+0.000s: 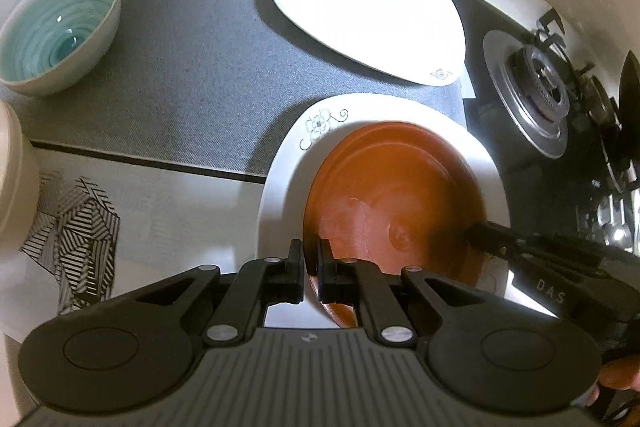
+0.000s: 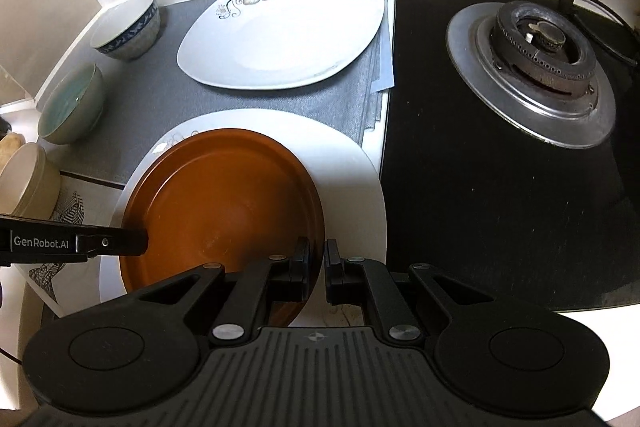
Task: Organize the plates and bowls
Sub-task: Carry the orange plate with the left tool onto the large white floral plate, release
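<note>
Two claws gripping one brown plate [image 2: 224, 203] at opposite rims.
Left claw [image 1: 310, 261] and right claw [image 2: 318, 259] clamp it over a white plate [image 2: 352, 171] at the worktop's [image 2: 592, 323] front edge.

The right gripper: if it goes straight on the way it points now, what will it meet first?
The right gripper is already shut on the rim of the brown plate. Straight on, it would probably press that rim down onto the white plate beneath; the gap between them is unclear.

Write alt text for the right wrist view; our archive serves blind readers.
The right tool is shut on the near rim of an orange plate lying on a white plate, while the left tool grips its left edge. Beyond lie a flowered plate, two bowls and a burner.
</note>
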`<state>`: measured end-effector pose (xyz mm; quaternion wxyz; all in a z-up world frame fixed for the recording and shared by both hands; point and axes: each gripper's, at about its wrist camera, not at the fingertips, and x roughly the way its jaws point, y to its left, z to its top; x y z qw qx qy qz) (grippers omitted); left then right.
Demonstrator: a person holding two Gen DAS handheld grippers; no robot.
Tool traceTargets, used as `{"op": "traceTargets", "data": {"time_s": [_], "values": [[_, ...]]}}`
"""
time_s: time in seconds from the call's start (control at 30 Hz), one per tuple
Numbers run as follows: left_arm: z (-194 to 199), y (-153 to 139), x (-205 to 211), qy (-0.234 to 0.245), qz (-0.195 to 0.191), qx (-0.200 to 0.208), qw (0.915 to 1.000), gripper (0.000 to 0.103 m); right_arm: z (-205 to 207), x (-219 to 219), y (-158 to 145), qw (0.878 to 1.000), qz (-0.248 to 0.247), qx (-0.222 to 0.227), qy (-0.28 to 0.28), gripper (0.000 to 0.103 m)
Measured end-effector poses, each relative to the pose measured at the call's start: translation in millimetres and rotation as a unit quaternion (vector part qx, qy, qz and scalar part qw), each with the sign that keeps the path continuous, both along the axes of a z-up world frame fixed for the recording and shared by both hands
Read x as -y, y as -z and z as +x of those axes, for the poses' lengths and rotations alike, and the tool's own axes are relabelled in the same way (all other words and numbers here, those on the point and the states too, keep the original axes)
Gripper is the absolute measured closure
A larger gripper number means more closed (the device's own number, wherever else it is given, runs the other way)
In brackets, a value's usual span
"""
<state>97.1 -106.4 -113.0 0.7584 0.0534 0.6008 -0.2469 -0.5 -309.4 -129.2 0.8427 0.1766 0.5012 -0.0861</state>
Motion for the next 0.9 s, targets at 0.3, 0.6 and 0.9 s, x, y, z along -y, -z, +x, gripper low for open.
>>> {"op": "traceTargets", "data": {"time_s": [0.3,0.6,0.9], "values": [[-8,-37,7,0.038,0.016,0.067,0.9969,0.007,-10,-3,-23,0.999,-0.042,0.029,-0.003,0.049],[14,-119,19,0.066,-0.003,0.07,0.9953,0.001,-22,15,-40,0.998,-0.042,0.029,0.026,0.049],[10,-218,21,0.033,-0.07,0.108,0.9911,0.0,-21,23,-24,0.998,-0.056,-0.011,0.026,0.049]]}}
